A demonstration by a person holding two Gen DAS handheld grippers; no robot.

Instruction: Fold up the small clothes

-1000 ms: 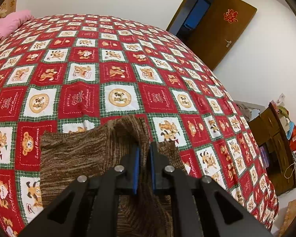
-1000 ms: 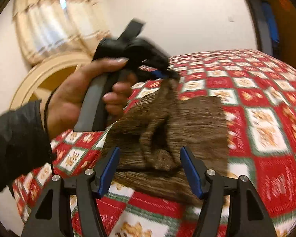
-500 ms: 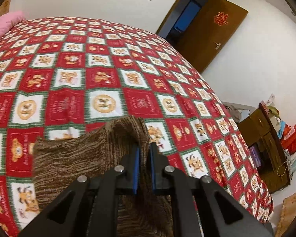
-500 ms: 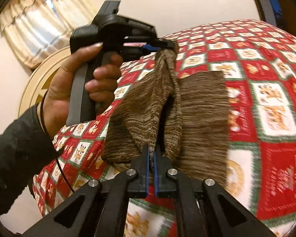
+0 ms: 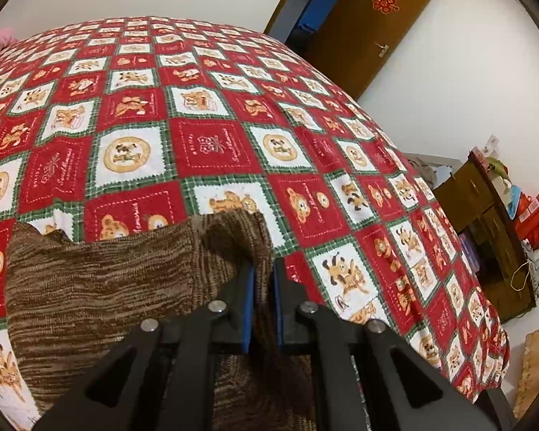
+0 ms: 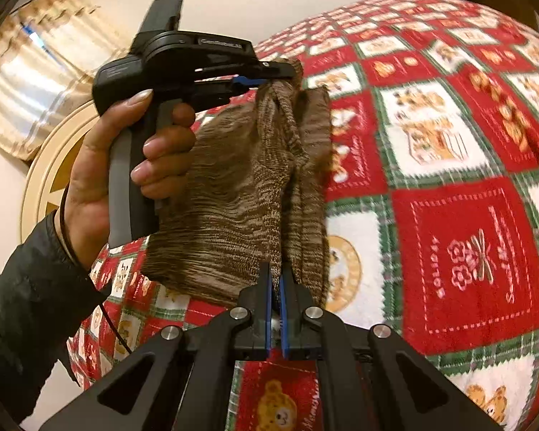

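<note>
I see the bed filling both views, covered by a red, white and green checked bedspread printed with teddy bears. Beyond its far corner stand a brown door and a dark wooden cabinet stacked with boxes. On the bed lies my task piece, a small brown marled knit garment, its body spread flat while one edge is lifted clear of the bedspread. My left claw is pressed together on a fold of that knit at the upper edge; in the right wrist view the person's hand, in a dark sleeve, grips its handle. My right claw is pinched tight on the lower edge of the same garment, which hangs between the two claws.
</note>
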